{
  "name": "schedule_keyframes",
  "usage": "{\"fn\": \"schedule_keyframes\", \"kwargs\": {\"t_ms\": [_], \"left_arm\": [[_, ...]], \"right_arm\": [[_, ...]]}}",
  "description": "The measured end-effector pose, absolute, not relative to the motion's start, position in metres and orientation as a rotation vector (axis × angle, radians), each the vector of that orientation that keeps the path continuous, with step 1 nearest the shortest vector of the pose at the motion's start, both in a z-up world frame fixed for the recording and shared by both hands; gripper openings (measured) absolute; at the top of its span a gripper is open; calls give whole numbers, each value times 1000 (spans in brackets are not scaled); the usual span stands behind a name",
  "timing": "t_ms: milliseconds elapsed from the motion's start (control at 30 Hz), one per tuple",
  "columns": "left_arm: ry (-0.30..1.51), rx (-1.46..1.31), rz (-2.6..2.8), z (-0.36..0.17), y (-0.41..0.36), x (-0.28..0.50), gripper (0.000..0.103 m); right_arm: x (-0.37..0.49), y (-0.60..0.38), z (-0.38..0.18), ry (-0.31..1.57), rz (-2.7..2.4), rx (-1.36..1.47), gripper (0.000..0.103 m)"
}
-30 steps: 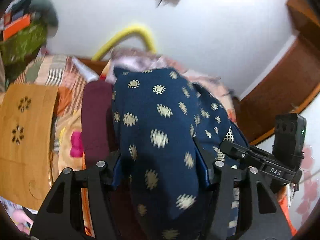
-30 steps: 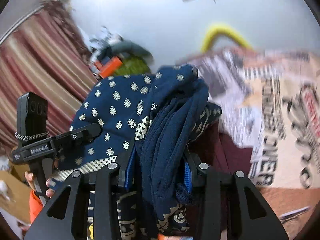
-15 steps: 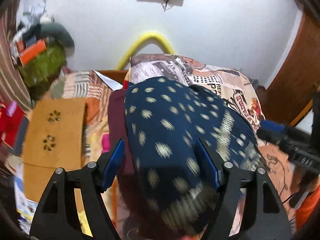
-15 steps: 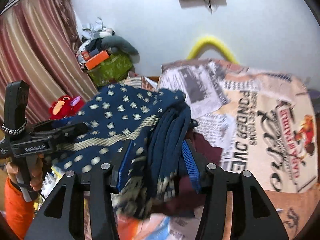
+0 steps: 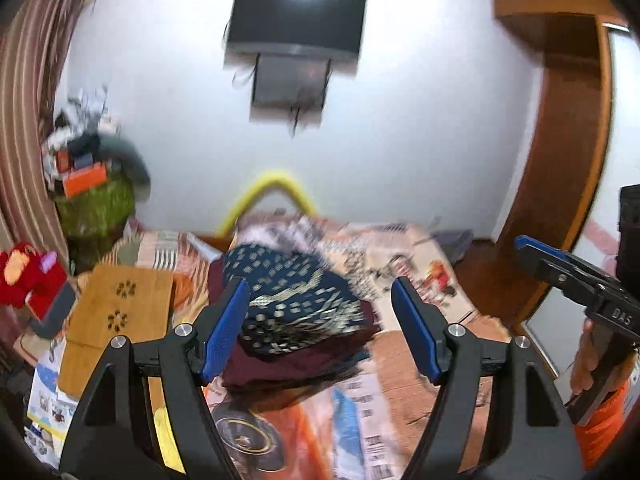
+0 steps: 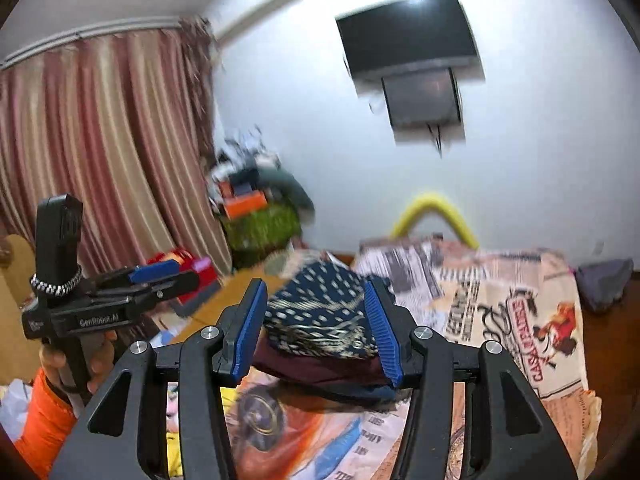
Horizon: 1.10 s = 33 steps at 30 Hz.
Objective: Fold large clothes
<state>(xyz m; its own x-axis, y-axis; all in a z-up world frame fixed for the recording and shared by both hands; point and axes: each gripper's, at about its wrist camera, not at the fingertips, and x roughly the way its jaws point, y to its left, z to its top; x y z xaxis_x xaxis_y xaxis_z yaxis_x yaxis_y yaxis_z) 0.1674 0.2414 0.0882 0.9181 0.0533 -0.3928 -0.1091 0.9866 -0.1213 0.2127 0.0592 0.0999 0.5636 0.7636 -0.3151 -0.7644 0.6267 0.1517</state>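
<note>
Lettering first: from the right wrist, the left gripper (image 6: 154, 274) carries "GenRobot.AI" along its body, clear enough to read. From the left wrist, the right gripper (image 5: 524, 246) shows only "DAS", the rest cut off by the frame edge. The printed bedspread (image 6: 516, 312) reads "CASA" plus a blurred word in red, and further dark lettering too smeared to make out.

Both claws stand apart with nothing between the blue pads. The folded navy garment (image 5: 296, 304), dotted and banded in pale gold, lies on top of a maroon cloth (image 5: 296, 364) on the bed, clear of both grippers.

The left wrist view gives us a brown wooden door frame (image 5: 560, 168) at right and a wooden lap table (image 5: 120, 320) with 2 flower cut-outs beside the stack. The right wrist view offers the striped curtain (image 6: 104, 148) in full and a grey cloth lump (image 6: 604, 280) beyond the bed's far edge. Both catch the wall-mounted black screen (image 5: 296, 26) and the yellow curved tube (image 6: 436, 212).

A hand (image 6: 76, 364) with an orange sleeve grips the left handle. The shelf clutter (image 6: 256, 200) is motion-blurred; items there cannot be identified.
</note>
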Motion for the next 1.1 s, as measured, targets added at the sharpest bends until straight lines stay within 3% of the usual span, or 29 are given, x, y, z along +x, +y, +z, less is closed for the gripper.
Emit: {"fn": "schedule_keyframes", "kwargs": {"t_ms": [200,233,267,467,633,1100], "left_arm": [[144,-12,177,108,175,73,72],[113,1,190,107,169,64,74],[70,16,209,103,159,52,82],[-25,7,272,70,136,19,101],[-11,-19,299,51,135,15,102],[-18,-24,318,43,138,11,103]], "right_arm": [[139,30,115,186,907,31,48],[132,27,114,163,896,27,48],[123,25,112,138,888,23,51],[96,20,88,73,787,46,74],[82,29,82,17,741,-14,96],[88,20,81,43,710,-12,98]]}}
